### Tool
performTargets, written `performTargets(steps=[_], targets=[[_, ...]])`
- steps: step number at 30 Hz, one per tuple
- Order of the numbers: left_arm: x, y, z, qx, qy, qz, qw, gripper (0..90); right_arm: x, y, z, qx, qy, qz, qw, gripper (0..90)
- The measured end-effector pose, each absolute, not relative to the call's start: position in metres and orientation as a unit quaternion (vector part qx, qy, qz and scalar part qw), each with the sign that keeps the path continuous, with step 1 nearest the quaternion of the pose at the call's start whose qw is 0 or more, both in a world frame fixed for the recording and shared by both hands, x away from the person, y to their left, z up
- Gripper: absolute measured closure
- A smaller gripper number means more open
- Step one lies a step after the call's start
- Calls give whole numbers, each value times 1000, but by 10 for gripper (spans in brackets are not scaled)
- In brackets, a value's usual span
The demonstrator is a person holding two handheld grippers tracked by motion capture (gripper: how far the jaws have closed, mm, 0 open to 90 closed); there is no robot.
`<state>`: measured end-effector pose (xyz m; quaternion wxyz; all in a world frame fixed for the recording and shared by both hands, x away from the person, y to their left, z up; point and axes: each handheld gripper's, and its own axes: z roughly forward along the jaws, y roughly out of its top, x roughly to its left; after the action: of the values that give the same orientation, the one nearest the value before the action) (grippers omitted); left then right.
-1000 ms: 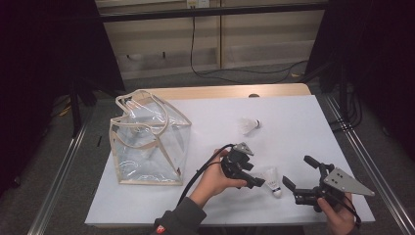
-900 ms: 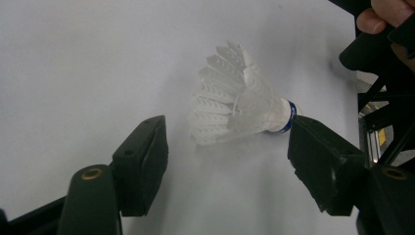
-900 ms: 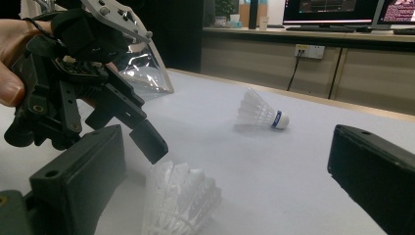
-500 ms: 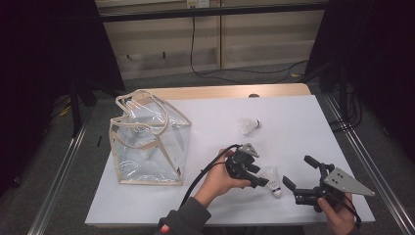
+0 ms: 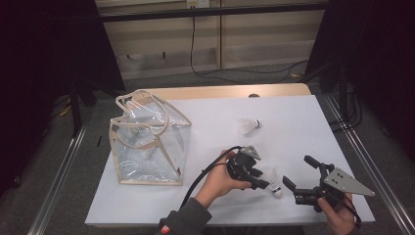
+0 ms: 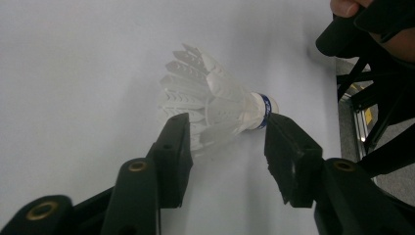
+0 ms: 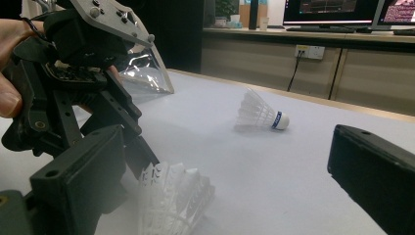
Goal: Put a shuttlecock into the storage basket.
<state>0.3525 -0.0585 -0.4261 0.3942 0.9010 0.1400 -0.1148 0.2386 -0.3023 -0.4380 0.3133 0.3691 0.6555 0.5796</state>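
In the left gripper view, the near shuttlecock (image 6: 215,107) lies on its side on the white table (image 6: 73,73) between the jaws of the left gripper (image 6: 227,139): one jaw rests against the feathers, the other sits at the blue-banded cork, and whether they press yet I cannot tell. The high view hides most of this behind the left gripper (image 5: 262,182), with only the cork end of the shuttlecock (image 5: 275,187) poking out just beyond the jaws. The right gripper view adds a second shuttlecock (image 7: 262,115), farther across the table, ahead between the wide-apart jaws of the right gripper (image 7: 220,186), while the near one's feathers (image 7: 173,198) lie just beside its left jaw. In the high view the right gripper (image 5: 299,177) hovers near the left one, and a clear bag (image 5: 147,142) stands well off to the left gripper's other side. The left jaws have just been closing around the shuttlecock; a second ago they stood wider.
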Motion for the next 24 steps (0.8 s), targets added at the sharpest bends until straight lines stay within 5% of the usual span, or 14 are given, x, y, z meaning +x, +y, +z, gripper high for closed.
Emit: performTargets(steps=[13,24], targets=[[352,-58,-426,902,140,-127,388,684,238,-302,-438,370,655,580,313,4],[352,-54,-424,903,149,-152,374,900,239,-302,-438,369,655,580,313,4]])
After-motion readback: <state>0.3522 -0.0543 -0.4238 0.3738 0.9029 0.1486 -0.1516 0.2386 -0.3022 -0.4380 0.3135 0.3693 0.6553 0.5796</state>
